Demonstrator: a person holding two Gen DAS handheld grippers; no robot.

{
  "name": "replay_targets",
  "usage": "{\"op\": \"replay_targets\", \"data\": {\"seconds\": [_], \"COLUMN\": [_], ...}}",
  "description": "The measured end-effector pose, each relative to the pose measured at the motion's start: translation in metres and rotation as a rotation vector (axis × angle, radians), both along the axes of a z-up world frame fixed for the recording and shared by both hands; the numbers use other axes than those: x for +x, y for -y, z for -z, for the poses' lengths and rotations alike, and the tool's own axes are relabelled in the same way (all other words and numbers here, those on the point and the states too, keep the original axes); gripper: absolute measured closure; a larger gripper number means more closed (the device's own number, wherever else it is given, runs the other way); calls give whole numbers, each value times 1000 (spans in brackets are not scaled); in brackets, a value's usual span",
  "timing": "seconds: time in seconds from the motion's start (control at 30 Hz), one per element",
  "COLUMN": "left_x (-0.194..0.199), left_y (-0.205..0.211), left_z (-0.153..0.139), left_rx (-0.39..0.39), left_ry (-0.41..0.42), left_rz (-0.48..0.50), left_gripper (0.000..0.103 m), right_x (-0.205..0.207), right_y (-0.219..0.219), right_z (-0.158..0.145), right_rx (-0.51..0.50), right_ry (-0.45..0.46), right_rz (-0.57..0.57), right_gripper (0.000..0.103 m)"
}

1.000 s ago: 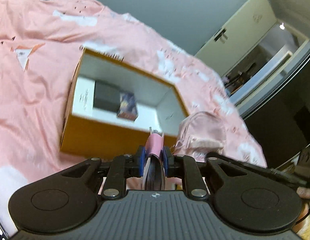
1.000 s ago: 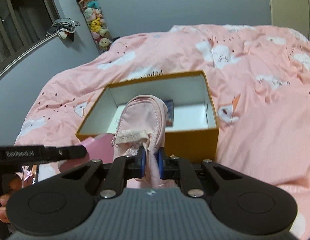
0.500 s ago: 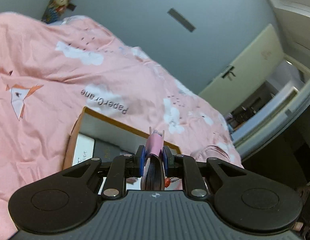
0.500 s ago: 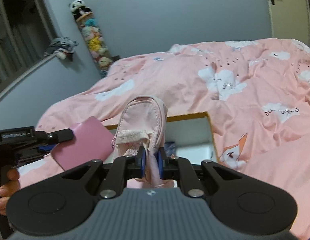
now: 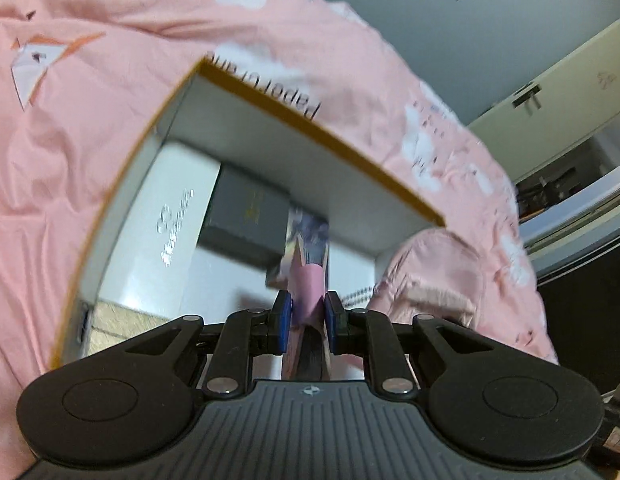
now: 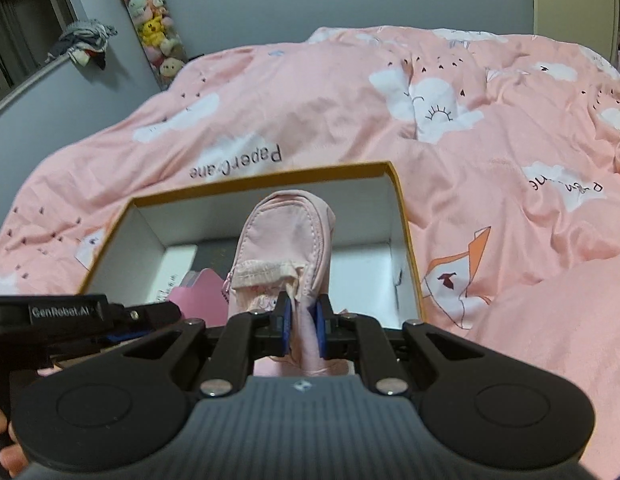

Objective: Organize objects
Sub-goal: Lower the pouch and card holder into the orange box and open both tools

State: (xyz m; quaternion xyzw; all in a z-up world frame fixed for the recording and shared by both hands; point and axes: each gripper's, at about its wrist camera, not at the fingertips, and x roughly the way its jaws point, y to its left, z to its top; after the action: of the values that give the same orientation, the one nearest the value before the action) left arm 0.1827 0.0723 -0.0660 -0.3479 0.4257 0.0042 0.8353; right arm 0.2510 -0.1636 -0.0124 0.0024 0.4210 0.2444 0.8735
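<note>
An orange box [image 5: 317,132] with white inner walls lies open on the pink bed cover. Inside it are a white carton [image 5: 166,216], a dark grey carton [image 5: 246,216] and a small colourful pack [image 5: 310,236]. My left gripper [image 5: 306,308] hangs over the box's near side, its jaws closing on a pink notebook [image 5: 308,286] whose pages show between the pads. My right gripper [image 6: 301,320] is shut on the end of a pink zip pouch [image 6: 288,236], which hangs over the box [image 6: 403,216]. The notebook [image 6: 202,292] sits just left of the pouch.
The pink bed cover [image 6: 469,120] with cloud prints spreads all around the box. A column of plush toys [image 6: 154,28] and clothes on a rail [image 6: 86,40] stand by the far grey wall. A pale door [image 5: 549,92] is beyond the bed. A hand [image 6: 2,456] shows at the lower left.
Both grippers dropped toward the box with their loads. The box now fills each view, and the notebook has gone from beside the box to over its opening.
</note>
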Motion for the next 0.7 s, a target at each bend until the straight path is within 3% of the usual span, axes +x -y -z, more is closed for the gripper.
{"op": "replay_targets", "data": {"seconds": [0.1, 0.13, 0.33, 0.5, 0.7], "left_x": [4, 6, 11, 12, 4], "left_y": [4, 4, 0, -10, -19], "left_z": [7, 8, 2, 11, 0], "left_rx": [12, 19, 80, 115, 89], "left_ry": [-36, -44, -84, -166, -88], "left_rz": [9, 21, 71, 67, 93], "left_gripper": [89, 94, 94, 94, 92], "right_x": [3, 4, 6, 3, 2], "right_y": [-1, -1, -3, -8, -15], "right_z": [8, 10, 21, 26, 25], "right_rx": [-8, -13, -25, -18, -13], "right_ry": [-15, -16, -39, -61, -82], "right_rz": [9, 9, 4, -13, -52], "right_gripper": [90, 90, 90, 90, 90]}}
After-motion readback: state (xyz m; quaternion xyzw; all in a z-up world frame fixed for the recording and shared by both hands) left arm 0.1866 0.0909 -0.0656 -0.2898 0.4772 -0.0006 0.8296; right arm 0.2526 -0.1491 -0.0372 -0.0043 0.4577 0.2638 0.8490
